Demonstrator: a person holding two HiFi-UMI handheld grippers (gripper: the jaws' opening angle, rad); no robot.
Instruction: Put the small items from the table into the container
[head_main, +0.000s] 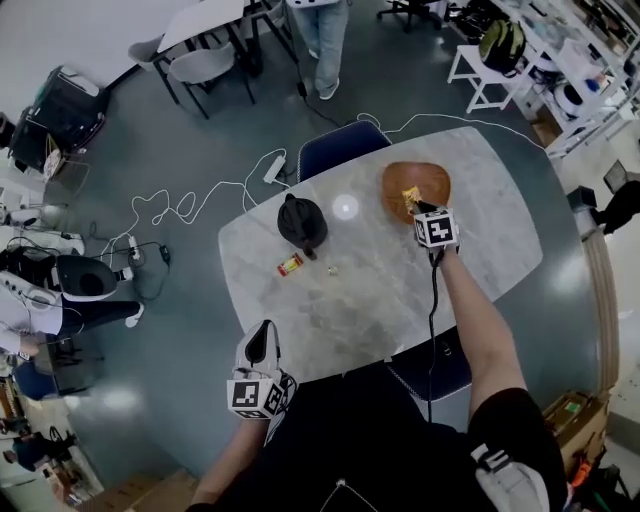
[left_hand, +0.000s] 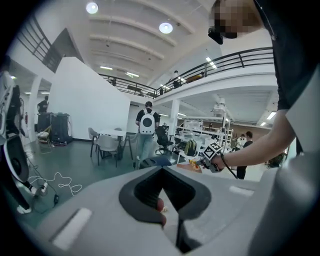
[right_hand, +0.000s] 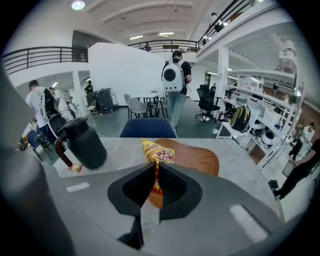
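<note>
Fingers of your right gripper were pinched on the yellow snack packet, which hung over the wooden container, not yet released. Your left gripper had its fingers pressed together, empty, at the near edge of the table. The red packet and a tiny item lay by the black jug, both left to do. My read: first of three, nearly in.

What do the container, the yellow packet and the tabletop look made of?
Container: wood, going by the brown grain lines; smooth, satin finish.
Yellow packet: probably thin plastic film; printed, crinkled, with shiny highlights.
Tabletop: pale with grey veining and glossy enough to reflect a lamp; marble or a marble-look surface, the pictures don't show which.
</note>
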